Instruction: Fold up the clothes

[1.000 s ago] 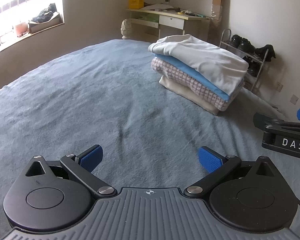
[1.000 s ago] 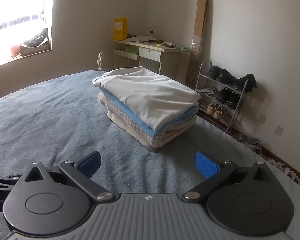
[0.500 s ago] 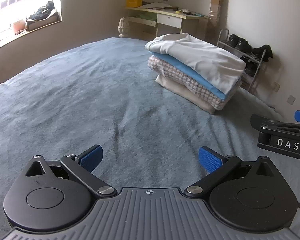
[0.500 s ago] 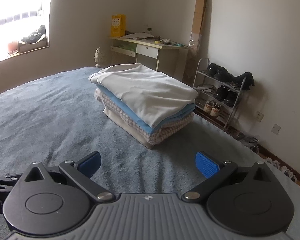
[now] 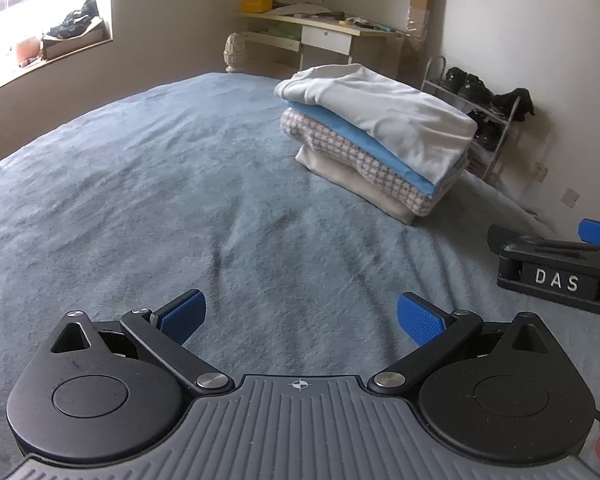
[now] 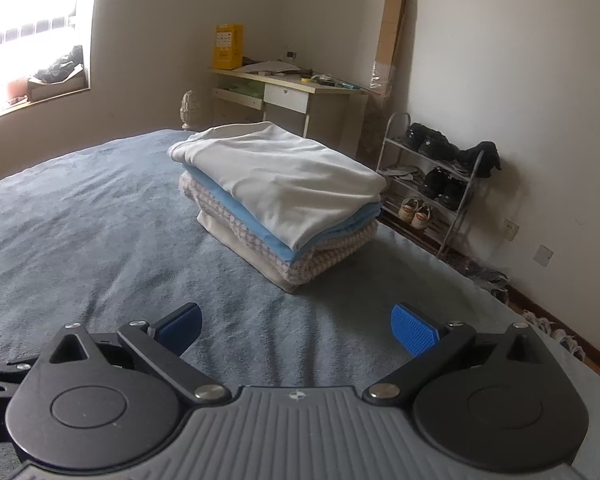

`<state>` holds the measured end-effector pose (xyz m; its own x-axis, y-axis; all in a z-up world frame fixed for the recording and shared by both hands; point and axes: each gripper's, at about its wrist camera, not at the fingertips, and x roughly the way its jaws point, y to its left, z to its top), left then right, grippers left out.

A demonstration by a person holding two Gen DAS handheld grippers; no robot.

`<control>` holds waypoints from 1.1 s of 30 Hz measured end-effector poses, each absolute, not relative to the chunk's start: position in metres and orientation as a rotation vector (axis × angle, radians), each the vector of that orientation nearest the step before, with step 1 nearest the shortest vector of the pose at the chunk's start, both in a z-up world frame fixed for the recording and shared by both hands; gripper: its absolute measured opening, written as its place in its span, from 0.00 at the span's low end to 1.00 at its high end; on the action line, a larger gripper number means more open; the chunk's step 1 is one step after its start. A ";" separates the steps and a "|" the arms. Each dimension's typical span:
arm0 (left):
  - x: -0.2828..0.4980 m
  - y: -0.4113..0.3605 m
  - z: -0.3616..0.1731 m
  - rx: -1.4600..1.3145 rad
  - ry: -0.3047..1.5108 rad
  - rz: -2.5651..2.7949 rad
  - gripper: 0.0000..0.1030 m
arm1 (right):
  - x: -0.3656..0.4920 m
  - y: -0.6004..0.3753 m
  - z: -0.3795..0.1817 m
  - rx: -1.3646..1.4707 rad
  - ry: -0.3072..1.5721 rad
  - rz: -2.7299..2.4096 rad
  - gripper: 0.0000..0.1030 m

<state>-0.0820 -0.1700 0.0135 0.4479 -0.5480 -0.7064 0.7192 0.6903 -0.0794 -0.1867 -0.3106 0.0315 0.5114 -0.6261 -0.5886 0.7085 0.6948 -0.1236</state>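
Four folded garments sit in a neat stack [image 6: 278, 200] on the blue bedspread [image 5: 140, 184], no loose clothing shows, and both the left gripper [image 5: 300, 314] and right gripper [image 6: 296, 326] gape wide and empty, so the folding looks finished.

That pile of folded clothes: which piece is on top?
The white garment, lying over the blue one, the checked one and the cream one beneath.

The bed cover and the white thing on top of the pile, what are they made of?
The bed cover looks like fuzzy, matte fleece or plush; its nap shows brushed streaks. The white top garment looks like smooth, soft knit cloth, probably cotton, with gentle folds.
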 end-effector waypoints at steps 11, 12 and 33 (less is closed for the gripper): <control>-0.087 -0.173 0.012 0.256 0.773 -0.805 1.00 | -0.190 -0.315 0.029 0.152 0.658 -0.828 1.00; -0.087 -0.173 0.012 0.255 0.774 -0.805 1.00 | -0.189 -0.314 0.029 0.150 0.659 -0.827 1.00; -0.089 -0.173 0.013 0.258 0.771 -0.803 1.00 | -0.188 -0.313 0.029 0.149 0.671 -0.823 1.00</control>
<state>-0.0887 -0.1729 0.0126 0.4447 -0.5498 -0.7070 0.7284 0.6814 -0.0717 -0.1879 -0.3134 0.0289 0.4885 -0.6287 -0.6051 0.7193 0.6827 -0.1285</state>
